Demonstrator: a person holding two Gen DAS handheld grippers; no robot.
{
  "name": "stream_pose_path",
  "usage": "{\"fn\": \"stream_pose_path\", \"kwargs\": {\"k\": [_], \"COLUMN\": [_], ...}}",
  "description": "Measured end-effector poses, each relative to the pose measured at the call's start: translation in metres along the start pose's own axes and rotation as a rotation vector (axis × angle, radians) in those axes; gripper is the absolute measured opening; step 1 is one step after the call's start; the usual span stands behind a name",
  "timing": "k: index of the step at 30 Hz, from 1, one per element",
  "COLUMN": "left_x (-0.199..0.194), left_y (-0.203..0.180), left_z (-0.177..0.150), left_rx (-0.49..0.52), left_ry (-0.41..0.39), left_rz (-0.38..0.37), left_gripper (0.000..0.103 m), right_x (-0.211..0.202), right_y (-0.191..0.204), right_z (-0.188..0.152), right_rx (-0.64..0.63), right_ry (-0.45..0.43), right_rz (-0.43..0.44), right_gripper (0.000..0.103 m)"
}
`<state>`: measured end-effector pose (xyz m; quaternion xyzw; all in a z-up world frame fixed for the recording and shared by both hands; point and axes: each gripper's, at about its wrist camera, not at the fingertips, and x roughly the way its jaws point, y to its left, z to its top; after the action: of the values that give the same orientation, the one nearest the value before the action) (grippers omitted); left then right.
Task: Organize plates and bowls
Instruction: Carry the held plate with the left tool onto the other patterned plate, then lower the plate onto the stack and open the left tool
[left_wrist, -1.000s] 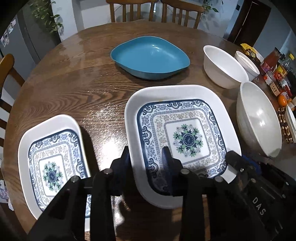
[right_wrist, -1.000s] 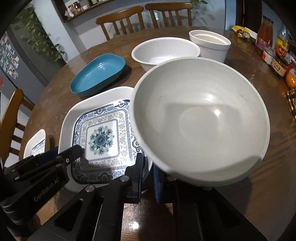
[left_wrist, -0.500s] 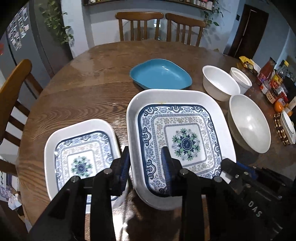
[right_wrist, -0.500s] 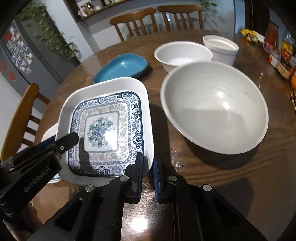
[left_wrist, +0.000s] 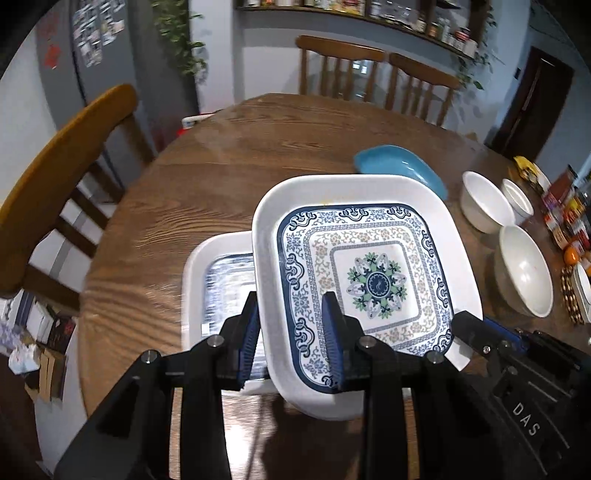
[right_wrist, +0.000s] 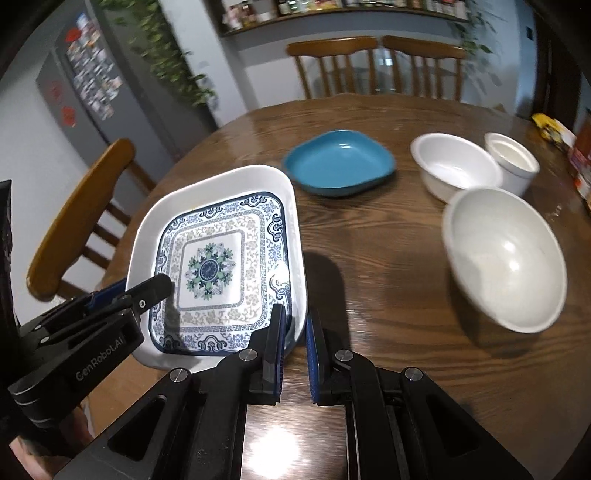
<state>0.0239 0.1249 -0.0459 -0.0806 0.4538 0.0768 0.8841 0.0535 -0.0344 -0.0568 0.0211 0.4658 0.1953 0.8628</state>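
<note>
The large blue-patterned square plate (left_wrist: 369, 280) (right_wrist: 214, 266) hangs above the round wooden table (left_wrist: 221, 177), held at its near edge by both grippers. My left gripper (left_wrist: 291, 339) (right_wrist: 147, 291) is shut on the plate's near-left rim. On the near-right rim my right gripper (right_wrist: 295, 332) (left_wrist: 469, 328) is shut too. Below, a smaller plate (left_wrist: 218, 280) of the same pattern lies on the table, its right part hidden under the large one. A blue dish (right_wrist: 340, 166), a wide white bowl (right_wrist: 506, 258), a medium white bowl (right_wrist: 454, 166) and a small white cup (right_wrist: 511, 158) stand to the right.
Wooden chairs stand at the far side (left_wrist: 369, 70) and at the left (left_wrist: 66, 166) of the table. Bottles and jars (left_wrist: 569, 218) crowd the right edge, with an orange (left_wrist: 574, 254) among them. The table's near-left edge (left_wrist: 85, 332) drops off to a cluttered floor.
Both grippers have risen and moved left with the large plate in them. It now overlaps the smaller plate, which lay well apart to its left before. The bowls have stayed put.
</note>
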Motion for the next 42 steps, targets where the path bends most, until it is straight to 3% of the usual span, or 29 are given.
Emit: {"fn": "stream_pose_path", "kwargs": {"k": [14,33,39,42], "left_x": [0.029,0.037,0.035,0.032], "left_y": [0.055,0.059,0.054,0.052], "left_z": [-0.005,-0.006,-0.009,-0.009], "left_rx": [-0.03,0.017,0.019,0.026], "left_ry": [0.076,0.14,0.139,0.124], "left_rz": [0.088,0.065,0.062,0.078], "left_gripper": [0.03,0.033,0.042,0.061], "right_x": [0.054,0.065,0.061,0.057], "right_y": [0.047,0.053,0.052,0.052], "right_z": [-0.003,0.001,0.002,0.002], "right_rx": [-0.063,-0.058,-0.051,-0.056], "right_ry": [0.113,0.182,0.18,0.168], "right_rz": [0.044,0.018,0.006,-0.002], "right_gripper": [0.012,0.014,0.014,0.015]}}
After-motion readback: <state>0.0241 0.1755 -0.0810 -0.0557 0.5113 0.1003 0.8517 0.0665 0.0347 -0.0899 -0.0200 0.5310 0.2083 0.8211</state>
